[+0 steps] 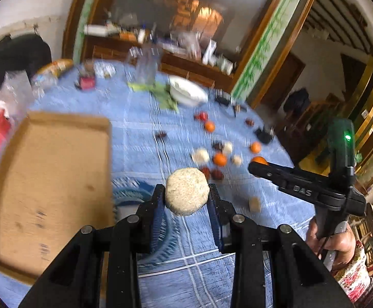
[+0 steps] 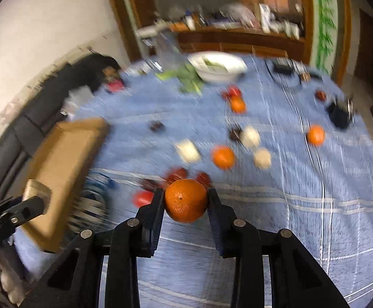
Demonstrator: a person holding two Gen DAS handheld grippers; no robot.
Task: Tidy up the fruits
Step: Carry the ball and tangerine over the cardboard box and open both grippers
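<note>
Grippers both loaded. Left gripper [image 1: 187, 195] has its fingers closed onto a pale, speckled round fruit [image 1: 187, 191], pinched at its widest part, held above the blue cloth [image 1: 140, 118]. Right gripper [image 2: 186, 200] is closed the same way on an orange [image 2: 186, 200], also off the surface.

Wooden tray [image 1: 50, 184] sits at the table's left edge and looks bare; prob the drop spot, tho that's a guess from the task.

Risks, judged from here:
- Both frames are motion-blurred, so the tools seem to be swinging fast. Round fruit held only by two side contacts could roll out w/ a jerk.
- Both tools heading for one tray could clash; left gripper w/ its fruit already shows low-left in the right wrist view, over the tray's near edge.
- Released too high, either fruit could bounce or roll off the tray, since its rim looks shallow.

Surface: round table w/ checked blue cloth, wrinkly. Loose oranges, pale fruits and dark red ones are scattered mid-table toward the right edge. White bowl [image 2: 217, 66] and greens sit near the far edge, plastic bags at the left. Room: wood-framed mirror, cluttered sideboard behind.
</note>
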